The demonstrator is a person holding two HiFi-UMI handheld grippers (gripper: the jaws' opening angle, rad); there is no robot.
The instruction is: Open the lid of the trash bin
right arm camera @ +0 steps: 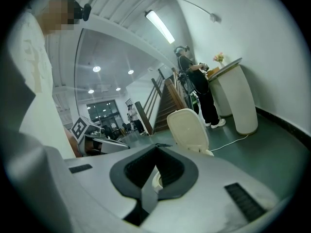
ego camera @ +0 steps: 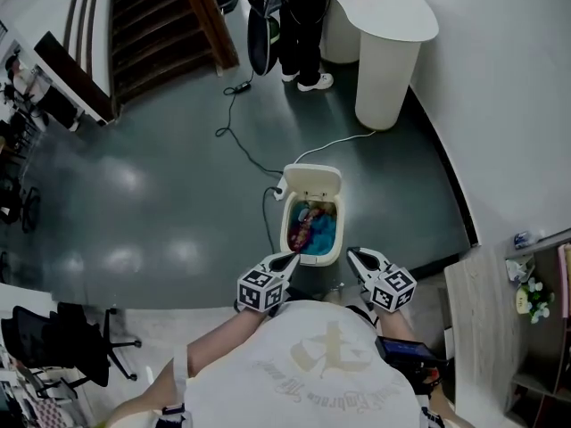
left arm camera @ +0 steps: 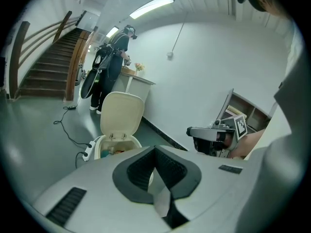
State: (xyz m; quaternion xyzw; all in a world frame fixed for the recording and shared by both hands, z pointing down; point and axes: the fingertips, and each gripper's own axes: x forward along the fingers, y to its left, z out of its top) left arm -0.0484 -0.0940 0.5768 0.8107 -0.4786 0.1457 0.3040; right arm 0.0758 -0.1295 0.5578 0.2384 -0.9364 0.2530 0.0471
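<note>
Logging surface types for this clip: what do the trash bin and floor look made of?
The trash bin is likely plastic: cream, smooth, matt moulded shell and hinged lid. The floor is dark grey-green and glossy with bright reflections; polished coating or vinyl, can't tell.

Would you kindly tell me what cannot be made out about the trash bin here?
Head view: contents too small, just red and blue shapes.
Left gripper view: bin mostly behind the left gripper.
Right gripper view: only the lid shows above the right gripper.
Head view: standing person cut by the top edge.
</note>
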